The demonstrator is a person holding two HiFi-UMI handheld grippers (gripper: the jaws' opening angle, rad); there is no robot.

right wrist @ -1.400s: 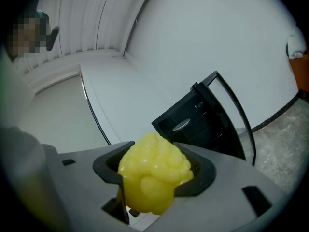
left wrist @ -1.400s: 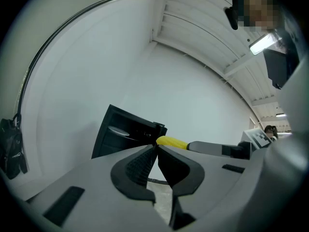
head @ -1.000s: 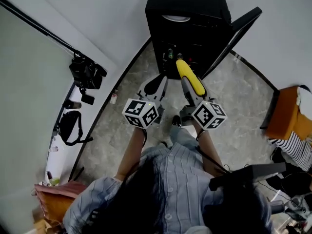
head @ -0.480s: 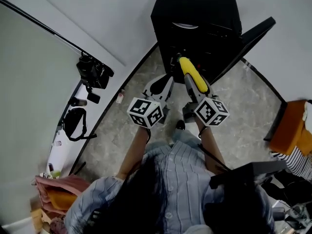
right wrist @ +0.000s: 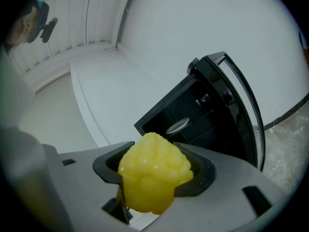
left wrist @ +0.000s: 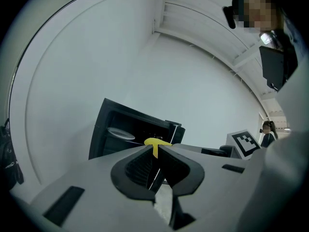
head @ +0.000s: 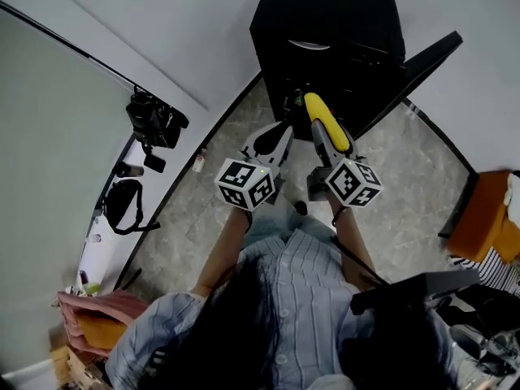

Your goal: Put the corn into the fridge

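Yellow corn (head: 327, 124) sat clamped in right tool (right wrist: 154, 170); left tool (left wrist: 155, 161) jaws together, empty; fridge (head: 325, 15) stood open. Step called for level, tip-first entry, clear of plate (right wrist: 177, 126).

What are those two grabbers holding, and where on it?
The right hand-held gripper clamps the corn by its sides, lengthwise between the jaws. The left hand-held gripper is shut and empty.

open fridge (head: 333, 6) ahead, its door (head: 426, 55) swung right; a plate (head: 309, 45) occupies the upper shelf.
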